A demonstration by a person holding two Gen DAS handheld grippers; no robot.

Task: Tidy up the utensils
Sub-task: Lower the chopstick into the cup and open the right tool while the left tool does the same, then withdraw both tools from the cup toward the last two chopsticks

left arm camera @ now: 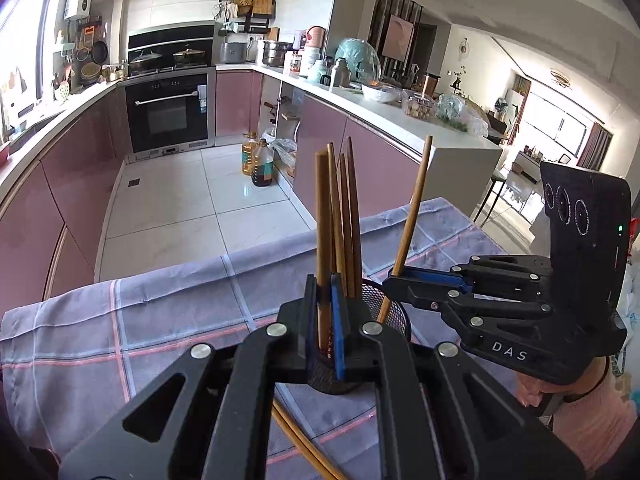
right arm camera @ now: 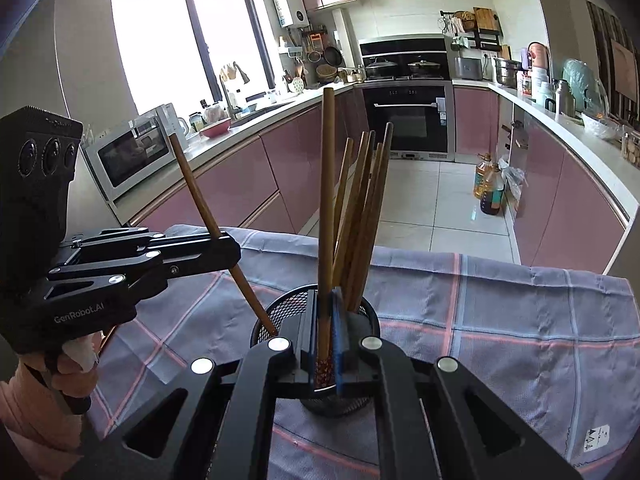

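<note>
Now each gripper's jaws clamp one chopstick over the mesh cup (right arm camera: 276, 322), which holds several chopsticks (right arm camera: 362, 216) upright.

Daylit kitchen, bright overall. In the right wrist view the main light is a large window w/ dark frames (right arm camera: 188, 40), blown out to pure white, no detail outside. In the left wrist view another bright window strip (left arm camera: 24, 40) clips at the left edge, and the far living-room windows (left arm camera: 560, 120) are overexposed too. The glossy white floor tiles (left arm camera: 168, 200) show soft glare. Shadows are weak and diffuse. Strong fisheye bend: counters and walls curve, corners vignette to black. Focus is fairly sharp, w/ slight softness at the edges.
</note>
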